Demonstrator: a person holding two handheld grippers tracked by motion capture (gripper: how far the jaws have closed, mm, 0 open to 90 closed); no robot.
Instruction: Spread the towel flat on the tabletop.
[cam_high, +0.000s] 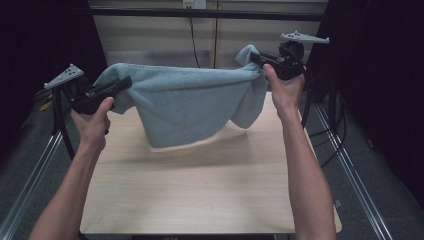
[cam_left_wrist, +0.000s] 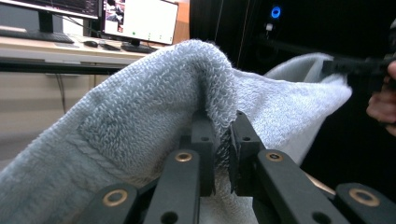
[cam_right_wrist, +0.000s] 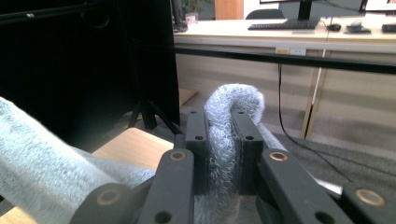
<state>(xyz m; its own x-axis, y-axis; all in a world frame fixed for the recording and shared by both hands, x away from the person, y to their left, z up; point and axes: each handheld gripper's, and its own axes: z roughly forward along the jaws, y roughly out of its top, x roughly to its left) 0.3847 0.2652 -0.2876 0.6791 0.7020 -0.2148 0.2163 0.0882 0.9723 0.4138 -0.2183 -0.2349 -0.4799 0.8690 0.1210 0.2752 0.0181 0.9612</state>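
while the high view looks down on the wooden worktop (cam_high: 200, 195), a light blue terry towel (cam_high: 190, 105) hangs in the air above its far half, stretched between two raised hands and sagging in the middle, its lowest fold clear of the wood. the left hand-held gripper (cam_high: 125, 84) bites the towel's left end, and the right hand-held gripper (cam_high: 257, 61) bites the right end, where a small tuft of cloth sticks up past the jaws. both forearms reach up from the bottom edge, well apart

in the left gripper view, the left hand-held gripper (cam_left_wrist: 223, 135) is clamped on a thick ridge of the towel (cam_left_wrist: 140, 112), the two black jaws close together with the pile squeezed between them. the cloth runs away to the right toward the other hand (cam_left_wrist: 383, 100). monitors stand on a desk behind

in the right gripper view, the right hand-held gripper (cam_right_wrist: 223, 126) is pinched tight on a fold of the towel (cam_right_wrist: 229, 135), which loops up over the jaw tips. more of the towel droops at lower left above a corner of the worktop (cam_right_wrist: 133, 147)
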